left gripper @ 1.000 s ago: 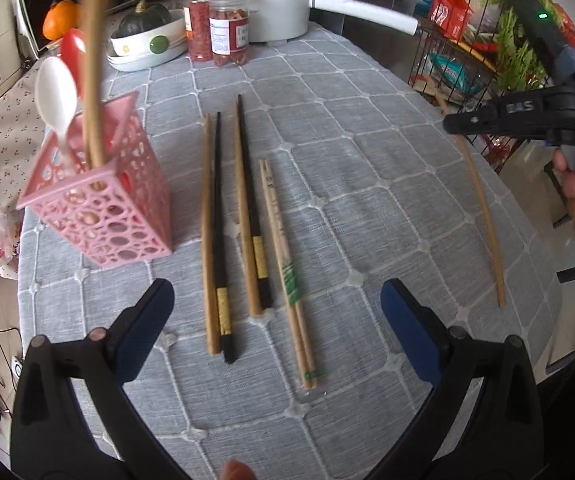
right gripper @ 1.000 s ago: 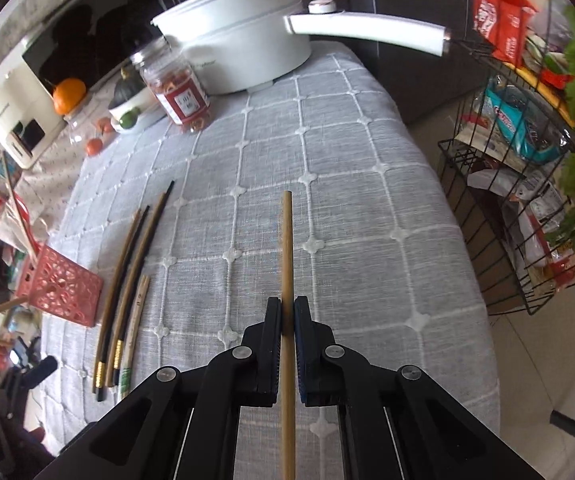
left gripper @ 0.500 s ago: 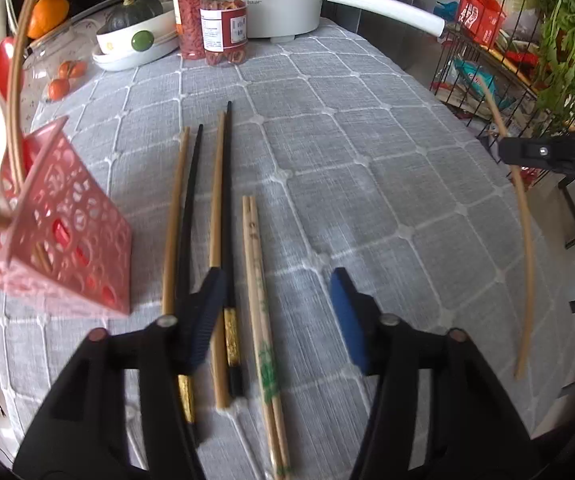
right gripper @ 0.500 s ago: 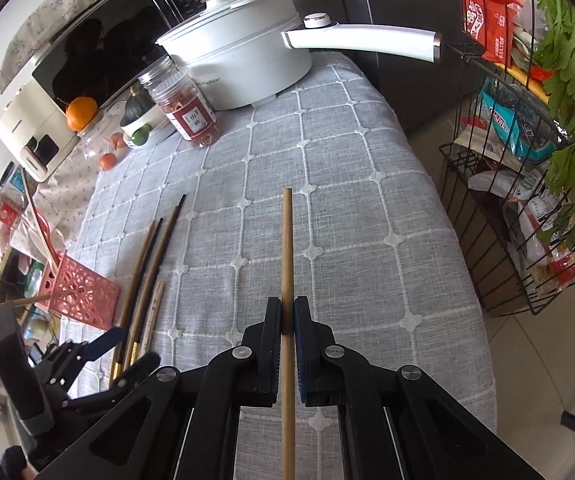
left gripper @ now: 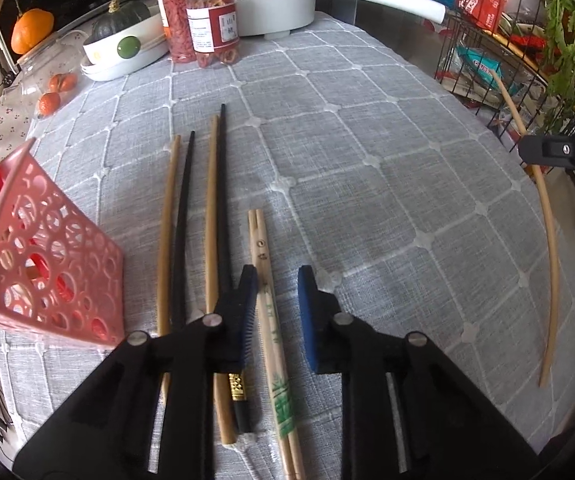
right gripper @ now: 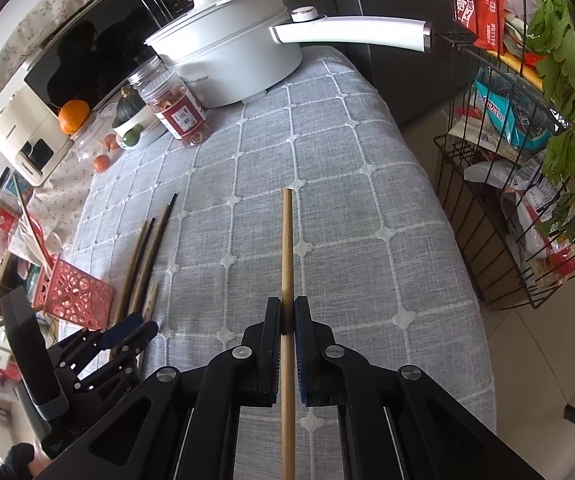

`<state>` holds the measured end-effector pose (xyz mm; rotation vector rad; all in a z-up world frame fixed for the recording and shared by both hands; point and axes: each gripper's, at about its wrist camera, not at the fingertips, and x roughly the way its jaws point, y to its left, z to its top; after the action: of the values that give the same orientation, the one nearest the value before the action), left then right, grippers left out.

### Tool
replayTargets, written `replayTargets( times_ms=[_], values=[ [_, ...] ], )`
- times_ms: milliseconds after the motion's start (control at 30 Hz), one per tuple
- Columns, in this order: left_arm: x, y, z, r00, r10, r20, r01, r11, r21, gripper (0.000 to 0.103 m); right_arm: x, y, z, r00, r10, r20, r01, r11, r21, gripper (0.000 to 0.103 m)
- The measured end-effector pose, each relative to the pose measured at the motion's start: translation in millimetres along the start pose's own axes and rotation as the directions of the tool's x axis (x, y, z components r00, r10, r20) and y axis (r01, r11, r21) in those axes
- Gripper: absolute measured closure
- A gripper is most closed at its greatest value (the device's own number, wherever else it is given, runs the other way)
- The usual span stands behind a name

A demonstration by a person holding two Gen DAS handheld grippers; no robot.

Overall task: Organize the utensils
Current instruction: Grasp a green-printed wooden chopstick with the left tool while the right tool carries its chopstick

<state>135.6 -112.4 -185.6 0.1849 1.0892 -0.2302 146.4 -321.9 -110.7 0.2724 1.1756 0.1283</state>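
While closing, left tongs (left gripper: 274, 312) straddle paired bamboo chopsticks (left gripper: 265, 280) flat on worktop (left gripper: 367, 200), pads not yet touching | right tongs (right gripper: 286, 320) clamped mid-shaft on wooden chopstick (right gripper: 287, 240), raised for carrying | pink basket (left gripper: 47, 264) at left, likely destination.

7 chopsticks (left gripper: 221, 184), 2 jars (left gripper: 212, 28), 1 basket (left gripper: 47, 264)

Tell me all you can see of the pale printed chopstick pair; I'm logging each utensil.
The pale printed chopstick pair looks like light bamboo, two sticks still joined, with dark marks near the far end and green print nearer the camera. It lies flat on the grey cloth, right of the other chopsticks, between the closing jaws of the left gripper.
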Motion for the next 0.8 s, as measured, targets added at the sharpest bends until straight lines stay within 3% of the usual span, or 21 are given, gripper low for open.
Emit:
replayTargets(
  times_ms=[333, 533, 800],
  values=[
    [4.1, -0.7, 0.7, 0.999, -0.028, -0.031, 0.027, 0.999, -0.022, 0.085, 2.3, 2.2, -1.2, 1.000, -0.004, -0.013, 0.004, 1.000, -0.014, 0.097],
    [1.0, -2.3, -0.3, 0.999, -0.034, -0.039, 0.034, 0.999, -0.020, 0.095, 2.4, 3.4, -1.8, 1.000, -0.007, -0.016, 0.007, 1.000, -0.016, 0.097],
    [-45.8, -21.8, -13.2, 0.994, -0.100, 0.051, 0.098, 0.994, 0.054, 0.097, -19.9, 15.9, -5.6, 0.999, 0.002, 0.044, -0.001, 1.000, -0.017, 0.097]
  ],
)
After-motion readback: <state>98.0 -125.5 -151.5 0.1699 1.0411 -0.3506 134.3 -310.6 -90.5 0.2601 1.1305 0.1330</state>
